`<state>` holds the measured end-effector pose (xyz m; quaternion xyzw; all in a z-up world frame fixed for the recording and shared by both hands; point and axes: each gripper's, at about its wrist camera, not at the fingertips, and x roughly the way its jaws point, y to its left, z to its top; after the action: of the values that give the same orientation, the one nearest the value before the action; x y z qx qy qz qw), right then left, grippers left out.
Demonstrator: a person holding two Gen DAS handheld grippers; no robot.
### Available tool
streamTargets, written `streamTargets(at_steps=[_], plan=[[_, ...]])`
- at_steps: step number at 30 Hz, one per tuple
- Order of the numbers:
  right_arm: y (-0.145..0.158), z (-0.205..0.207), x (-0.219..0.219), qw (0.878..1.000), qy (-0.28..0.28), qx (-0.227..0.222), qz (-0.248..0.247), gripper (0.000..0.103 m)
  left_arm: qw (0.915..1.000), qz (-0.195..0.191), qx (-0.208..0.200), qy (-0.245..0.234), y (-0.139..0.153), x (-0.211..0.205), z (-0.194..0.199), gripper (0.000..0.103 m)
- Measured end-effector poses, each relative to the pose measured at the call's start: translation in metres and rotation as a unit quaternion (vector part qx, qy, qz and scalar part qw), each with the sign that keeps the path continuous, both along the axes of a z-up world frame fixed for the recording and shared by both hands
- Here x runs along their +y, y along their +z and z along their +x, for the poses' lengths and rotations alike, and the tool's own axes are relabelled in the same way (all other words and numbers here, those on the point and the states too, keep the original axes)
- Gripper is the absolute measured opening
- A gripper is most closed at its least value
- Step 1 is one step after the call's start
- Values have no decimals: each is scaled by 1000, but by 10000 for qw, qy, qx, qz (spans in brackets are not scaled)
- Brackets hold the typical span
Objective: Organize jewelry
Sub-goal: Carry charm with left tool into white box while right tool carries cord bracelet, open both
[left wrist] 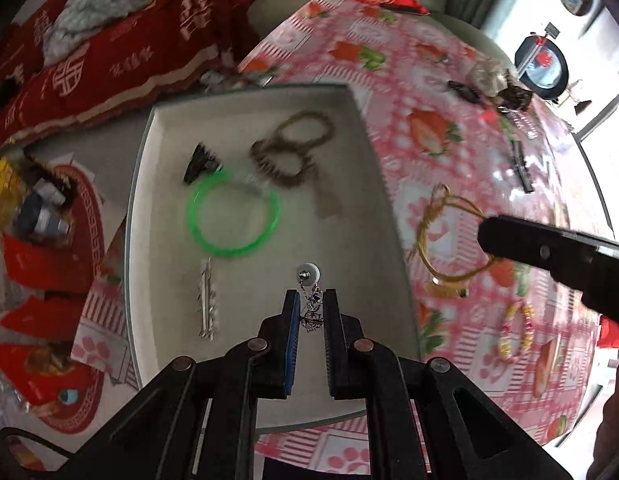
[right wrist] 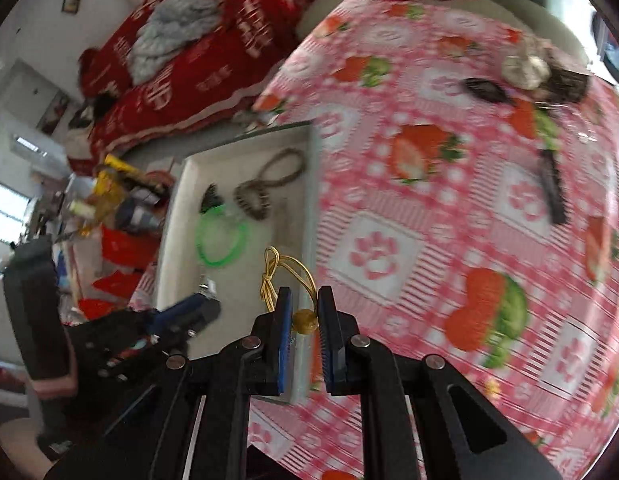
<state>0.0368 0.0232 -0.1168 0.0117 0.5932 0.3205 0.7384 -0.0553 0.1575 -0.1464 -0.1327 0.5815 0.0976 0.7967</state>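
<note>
You worked in a lived-in home: a table under a pink strawberry-print cloth (right wrist: 429,184), red bedding (left wrist: 121,44) heaped behind it, framed pictures (right wrist: 71,0) on the wall.

the left black two-finger gripper with a blue pad on one finger (left wrist: 310,298) points steeply downward, its jaws drawn close together and pinching a thin silver chain with a white round pendant (left wrist: 309,300) that hangs between the pads. the right black two-finger gripper with blue-lined fingers (right wrist: 305,300) also tilts down, its jaws nearly closed and clamped on a gold cord bracelet with a round gold bead (right wrist: 304,320). in the right wrist view the left gripper shows at lower left, with part of the person's hand (right wrist: 55,386) on its handle.
</note>
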Motion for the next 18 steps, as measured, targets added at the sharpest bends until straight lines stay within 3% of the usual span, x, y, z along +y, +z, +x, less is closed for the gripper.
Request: streamTargets(at_steps=[18], plan=[[-63, 19, 92, 9948, 765, 490, -457, 14, 9992, 57, 379, 115, -50, 24, -1, 18]])
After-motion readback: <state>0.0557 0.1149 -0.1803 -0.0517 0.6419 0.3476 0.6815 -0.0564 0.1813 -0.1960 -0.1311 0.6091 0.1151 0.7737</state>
